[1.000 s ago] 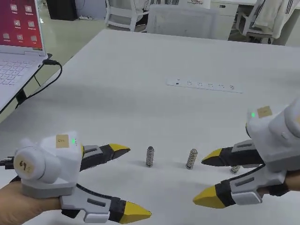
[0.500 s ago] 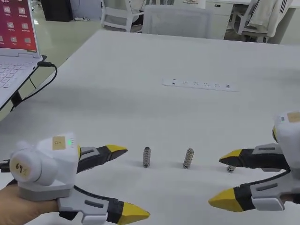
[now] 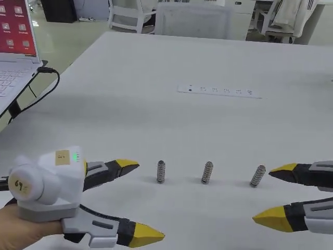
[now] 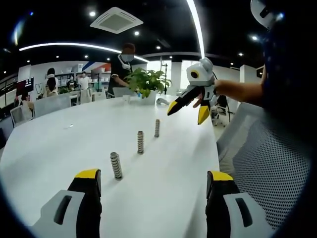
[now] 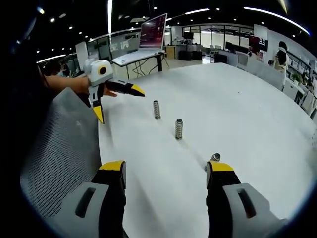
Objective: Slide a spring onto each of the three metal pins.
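Head view: three springs stand in a row on the white bench, all well apart from each other; left spring, middle spring, right spring. We read the left one as upright, while the middle and right ones lean a little. The pins are hidden inside the coils, so we can't tell more about them

The left tool sits at lower left, held by a hand. It is released, with the yellow-tipped jaws spread wide and nothing between them. Its upper jaw tip points toward the left spring, near but apart from it

The right tool comes in from the right edge, also released, jaws wide and nothing gripped. Its upper jaw tip is just beside the right spring with a small gap showing (in the right gripper view the same spring peeks out just behind one jaw tip)

In the left gripper view we see the springs lined up ahead between the jaws, nearest one closer to the left jaw, with the right tool in the air beyond the far end of the row

Farther back on the bench lies a white power strip. A laptop with a red screen stands at the left edge, and a black cable runs from it
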Demonstrator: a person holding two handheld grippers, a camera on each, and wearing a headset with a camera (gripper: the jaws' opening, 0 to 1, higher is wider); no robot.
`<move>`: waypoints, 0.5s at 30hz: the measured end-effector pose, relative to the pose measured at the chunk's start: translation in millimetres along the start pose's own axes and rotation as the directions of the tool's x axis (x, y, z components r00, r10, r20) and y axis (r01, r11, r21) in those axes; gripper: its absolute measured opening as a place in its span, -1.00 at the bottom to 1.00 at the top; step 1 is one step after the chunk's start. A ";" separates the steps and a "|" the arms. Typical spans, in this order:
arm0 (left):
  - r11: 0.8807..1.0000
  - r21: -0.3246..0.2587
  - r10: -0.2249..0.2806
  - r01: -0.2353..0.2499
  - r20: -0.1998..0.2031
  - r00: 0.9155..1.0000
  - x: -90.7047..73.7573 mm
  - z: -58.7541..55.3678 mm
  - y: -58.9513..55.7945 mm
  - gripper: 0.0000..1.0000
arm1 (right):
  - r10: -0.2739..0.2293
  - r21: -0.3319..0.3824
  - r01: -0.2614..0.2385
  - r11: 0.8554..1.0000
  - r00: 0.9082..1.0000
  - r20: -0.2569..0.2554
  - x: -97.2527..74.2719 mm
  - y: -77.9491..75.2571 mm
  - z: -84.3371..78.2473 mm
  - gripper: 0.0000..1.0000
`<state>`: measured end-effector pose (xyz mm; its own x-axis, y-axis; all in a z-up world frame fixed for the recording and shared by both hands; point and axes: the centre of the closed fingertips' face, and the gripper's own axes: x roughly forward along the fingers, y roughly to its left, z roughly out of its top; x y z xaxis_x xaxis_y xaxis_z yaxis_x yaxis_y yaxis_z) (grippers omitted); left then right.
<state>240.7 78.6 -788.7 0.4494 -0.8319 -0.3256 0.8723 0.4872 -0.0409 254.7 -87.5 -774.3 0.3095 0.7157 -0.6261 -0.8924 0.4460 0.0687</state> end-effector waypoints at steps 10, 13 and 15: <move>1.000 -0.002 0.007 -0.007 0.000 1.000 0.4 0.6 1.1 0.71 | -0.059 0.000 0.059 0.998 0.998 0.025 -3.4 -13.8 -15.1 0.48; 1.000 -0.005 0.012 -0.012 0.000 1.000 -0.2 0.3 1.5 0.72 | -0.065 0.006 0.064 0.998 0.997 0.038 -2.8 -14.5 -18.5 0.51; 1.000 -0.008 0.015 -0.015 -0.002 1.000 -0.6 -0.6 2.0 0.72 | -0.066 0.007 0.066 0.998 0.996 0.054 -2.8 -14.7 -19.6 0.53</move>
<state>242.0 80.2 -789.2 0.4620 -0.8241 -0.3277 0.8640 0.5016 -0.0435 260.5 -106.6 -788.7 0.3850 0.7126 -0.5866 -0.8679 0.4957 0.0326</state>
